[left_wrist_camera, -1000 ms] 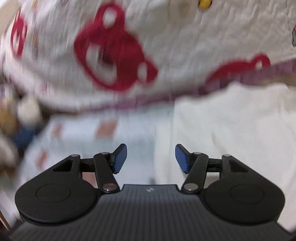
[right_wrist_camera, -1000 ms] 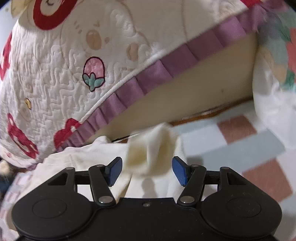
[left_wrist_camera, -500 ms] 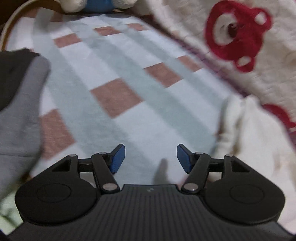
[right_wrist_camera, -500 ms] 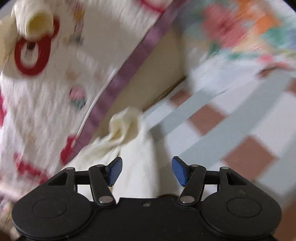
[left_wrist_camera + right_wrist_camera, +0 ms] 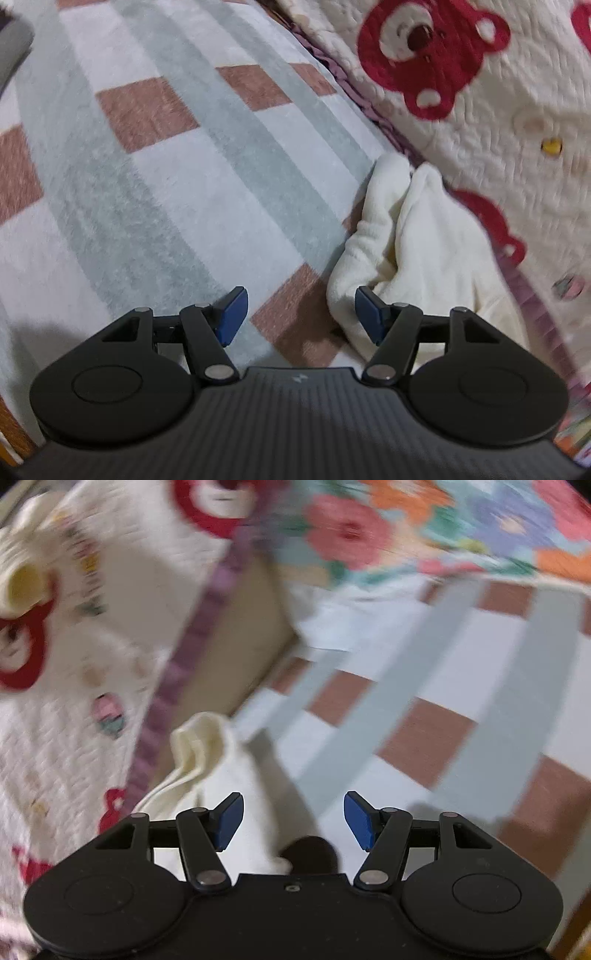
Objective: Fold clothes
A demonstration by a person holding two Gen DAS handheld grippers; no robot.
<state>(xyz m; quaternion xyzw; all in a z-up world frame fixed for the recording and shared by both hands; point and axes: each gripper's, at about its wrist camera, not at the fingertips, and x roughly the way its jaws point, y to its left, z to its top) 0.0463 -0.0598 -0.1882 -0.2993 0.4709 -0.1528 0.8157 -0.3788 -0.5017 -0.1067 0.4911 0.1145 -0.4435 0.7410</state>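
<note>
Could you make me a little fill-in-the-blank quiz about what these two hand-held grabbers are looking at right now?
1. The fluffy garment beside the quilt is ____ in colour.
2. The bears printed on the quilt are ____.
3. The checked blanket has squares of white, pale green and ____.
4. The left gripper and right gripper both hold ____.

Missing words: cream; red; brown; nothing

floral bedding [image 5: 424,528] motion-blurred, grey cloth [image 5: 11,48] cut off by frame edge
</note>
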